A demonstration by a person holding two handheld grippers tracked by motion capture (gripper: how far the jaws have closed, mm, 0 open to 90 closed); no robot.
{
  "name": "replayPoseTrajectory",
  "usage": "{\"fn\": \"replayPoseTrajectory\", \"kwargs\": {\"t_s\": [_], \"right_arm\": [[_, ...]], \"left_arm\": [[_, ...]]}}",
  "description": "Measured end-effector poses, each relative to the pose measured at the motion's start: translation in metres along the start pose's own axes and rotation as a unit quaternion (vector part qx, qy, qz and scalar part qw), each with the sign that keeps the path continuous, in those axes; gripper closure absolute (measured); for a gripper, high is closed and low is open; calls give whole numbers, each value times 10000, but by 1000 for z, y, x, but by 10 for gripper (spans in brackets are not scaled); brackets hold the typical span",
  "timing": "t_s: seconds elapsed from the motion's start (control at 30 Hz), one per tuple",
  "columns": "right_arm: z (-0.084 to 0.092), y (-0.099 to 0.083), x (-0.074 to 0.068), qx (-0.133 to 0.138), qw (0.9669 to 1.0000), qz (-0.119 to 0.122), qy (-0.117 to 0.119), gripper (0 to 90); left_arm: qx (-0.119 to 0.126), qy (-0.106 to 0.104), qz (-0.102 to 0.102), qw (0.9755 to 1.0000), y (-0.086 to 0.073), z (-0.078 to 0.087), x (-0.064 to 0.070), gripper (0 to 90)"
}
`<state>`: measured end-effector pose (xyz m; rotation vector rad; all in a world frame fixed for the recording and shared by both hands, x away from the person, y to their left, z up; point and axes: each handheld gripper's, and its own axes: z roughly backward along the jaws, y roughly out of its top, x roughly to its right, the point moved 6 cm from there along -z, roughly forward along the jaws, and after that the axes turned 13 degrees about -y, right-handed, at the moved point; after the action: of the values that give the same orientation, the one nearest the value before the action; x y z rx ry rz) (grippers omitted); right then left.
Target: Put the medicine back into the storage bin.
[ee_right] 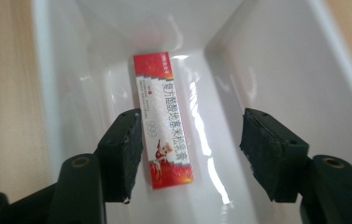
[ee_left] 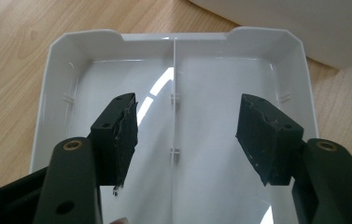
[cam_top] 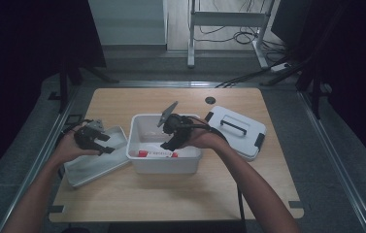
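Two grippers are hanging released: we are holding the left gripper [ee_left: 187, 140] spread over the divided white tray [ee_left: 61, 56]. At three o'clock, our right gripper [ee_right: 192, 149] is straddling the white bin [cam_top: 137, 145], the red box [ee_right: 164, 121] lying beside its nine o'clock finger [ee_right: 124, 149].

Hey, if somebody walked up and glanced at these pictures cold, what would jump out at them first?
Probably the red and white carton, the one bright thing, lying flat on the floor of the white bin at the table's middle, with the right gripper open above it. Next, the divided white tray left of the bin, under the open left gripper, and the bin's lid lying to the right.
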<state>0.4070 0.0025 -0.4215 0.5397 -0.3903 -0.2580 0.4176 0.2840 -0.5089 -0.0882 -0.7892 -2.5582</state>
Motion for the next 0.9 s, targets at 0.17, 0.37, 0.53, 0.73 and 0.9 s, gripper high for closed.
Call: {"fn": "replayPoseTrajectory", "kwargs": {"t_s": [0.17,0.37,0.53,0.73,0.9], "right_arm": [[26,-12,-4,269,9993,-224,-140,368],[54,-31,-12,692,9951,-640,-295,375],[72,-46,-19,1068,9900,-851,-365,384],[83,-70,-28,1340,9840,-1101,-411,391],[82,-84,-36,1385,9816,-1247,-425,391]], "left_arm": [[22,36,17,10000,0,1,1,384],[33,56,3,10000,2,4,2,381],[26,103,23,9999,2,6,2,379],[22,128,61,9999,2,7,3,376],[22,133,107,9999,0,5,2,371]]}}
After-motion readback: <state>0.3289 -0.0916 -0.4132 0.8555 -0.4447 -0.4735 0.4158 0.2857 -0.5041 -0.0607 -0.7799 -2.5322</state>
